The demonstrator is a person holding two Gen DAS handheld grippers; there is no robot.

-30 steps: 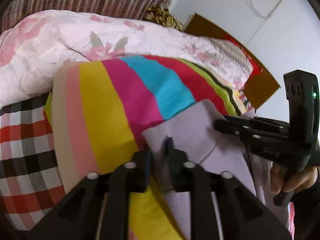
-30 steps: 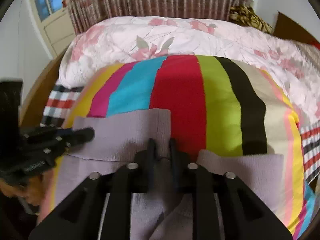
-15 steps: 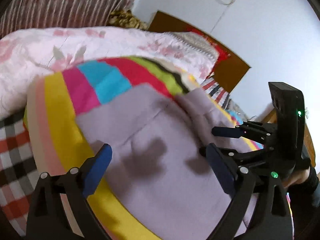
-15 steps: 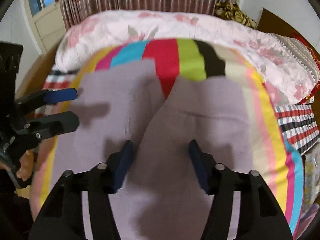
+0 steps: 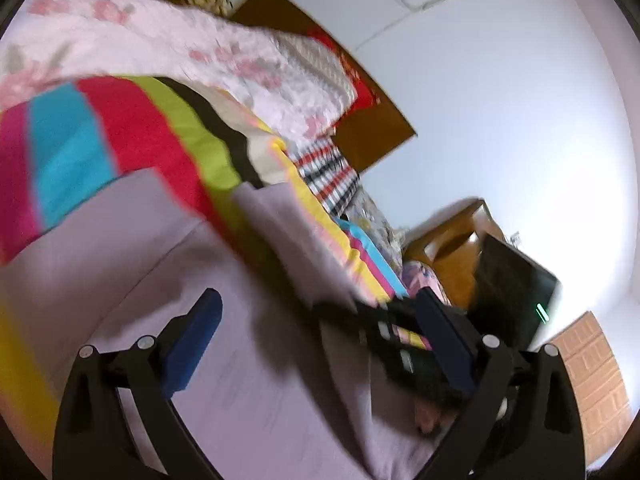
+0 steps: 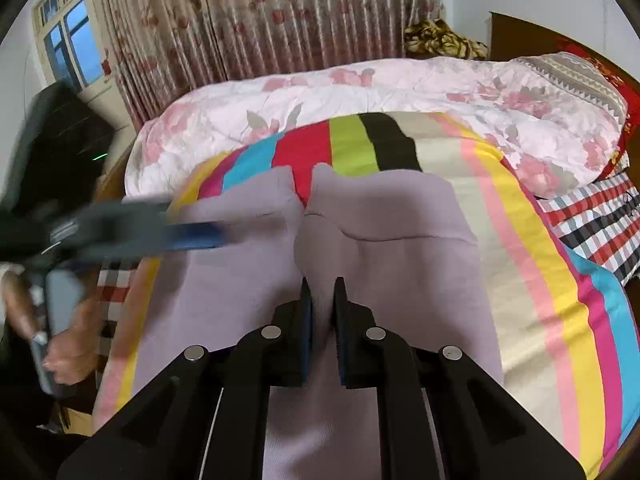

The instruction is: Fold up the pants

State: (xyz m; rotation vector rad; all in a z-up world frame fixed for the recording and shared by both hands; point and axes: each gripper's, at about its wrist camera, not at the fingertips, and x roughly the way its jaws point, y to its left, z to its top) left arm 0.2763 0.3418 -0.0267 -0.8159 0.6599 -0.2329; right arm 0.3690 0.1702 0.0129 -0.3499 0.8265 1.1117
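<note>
The right gripper (image 6: 323, 300) has its jaws clamped on a pants (image 6: 392, 248) ridge between them, while the left gripper (image 5: 316, 320), jaws apart, hovers empty above.

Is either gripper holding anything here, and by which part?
The right gripper is shut on the lilac pants, pinching a fold of cloth near their middle. The left gripper is wide open, holding nothing.

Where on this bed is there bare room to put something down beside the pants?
Free: the striped blanket right of the lilac pants, up to the floral quilt. Crowded: the pants' left side, where the left gripper hovers.
</note>
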